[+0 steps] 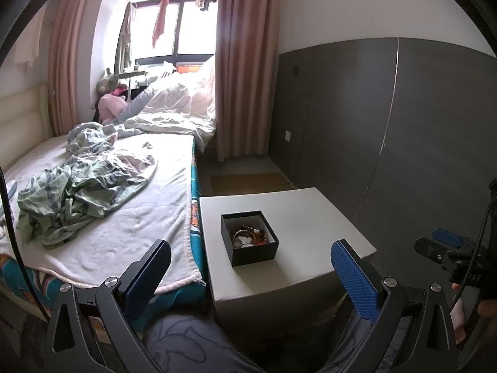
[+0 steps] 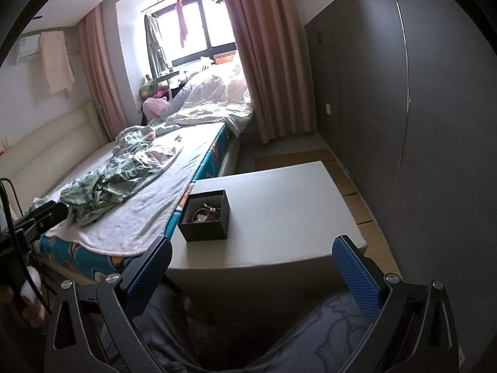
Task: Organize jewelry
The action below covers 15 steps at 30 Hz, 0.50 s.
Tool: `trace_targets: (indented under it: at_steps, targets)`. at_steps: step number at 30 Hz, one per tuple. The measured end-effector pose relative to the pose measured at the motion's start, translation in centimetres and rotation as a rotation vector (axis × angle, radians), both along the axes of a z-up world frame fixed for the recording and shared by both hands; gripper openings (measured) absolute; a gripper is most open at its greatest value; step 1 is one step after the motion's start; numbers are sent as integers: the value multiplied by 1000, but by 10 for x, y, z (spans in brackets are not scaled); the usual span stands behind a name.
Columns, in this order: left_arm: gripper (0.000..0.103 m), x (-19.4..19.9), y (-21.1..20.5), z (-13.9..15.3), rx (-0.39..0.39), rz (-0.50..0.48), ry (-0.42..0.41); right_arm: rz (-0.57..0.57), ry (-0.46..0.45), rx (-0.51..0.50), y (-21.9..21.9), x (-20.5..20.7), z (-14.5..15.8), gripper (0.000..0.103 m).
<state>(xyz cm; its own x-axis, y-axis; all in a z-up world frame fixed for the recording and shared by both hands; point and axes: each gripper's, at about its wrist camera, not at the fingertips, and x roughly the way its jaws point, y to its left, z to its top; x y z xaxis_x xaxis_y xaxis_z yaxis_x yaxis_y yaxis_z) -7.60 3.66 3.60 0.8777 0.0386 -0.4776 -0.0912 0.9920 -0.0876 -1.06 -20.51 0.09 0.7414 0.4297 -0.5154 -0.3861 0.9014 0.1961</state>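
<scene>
A small black box (image 1: 250, 237) sits open-topped on a white table (image 1: 310, 214), toward the table's bed side and well in from the near edge. Inside it lies a jumble of jewelry (image 1: 248, 236): beaded strands in reddish-brown, a ring-shaped bangle, and a pale butterfly-shaped piece on top. The pieces are too tangled to count.

The left gripper (image 1: 250, 275) hangs short of the table, its blue-padded fingers (image 1: 354, 279) spread wide with nothing between them; the box shows in the gap, farther off. The right gripper (image 2: 251, 275) is held the same way, jaws wide apart and empty, below the table's near edge, with the box ahead and to its left. In the left wrist view the right gripper shows at the far right edge, beside the table and apart from it.

Under both grippers are the person's knees in grey printed trousers (image 1: 192, 338).

The table stands just beside a bed (image 1: 130, 205) covered by a white blanket, with a crumpled green garment (image 1: 71, 199) lying on it. Beyond are a heaped white duvet (image 1: 177, 102), pink curtains (image 1: 245, 62), a bright window (image 1: 174, 28) and a dark grey wall panel (image 1: 388, 118).
</scene>
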Motion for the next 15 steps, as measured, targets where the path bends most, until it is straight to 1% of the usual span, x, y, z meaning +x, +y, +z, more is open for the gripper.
trace_targets:
  at_steps: [15]
  targets:
    - [103, 1, 0, -1, 1, 2, 2, 0, 2, 0, 0, 0, 1, 103]
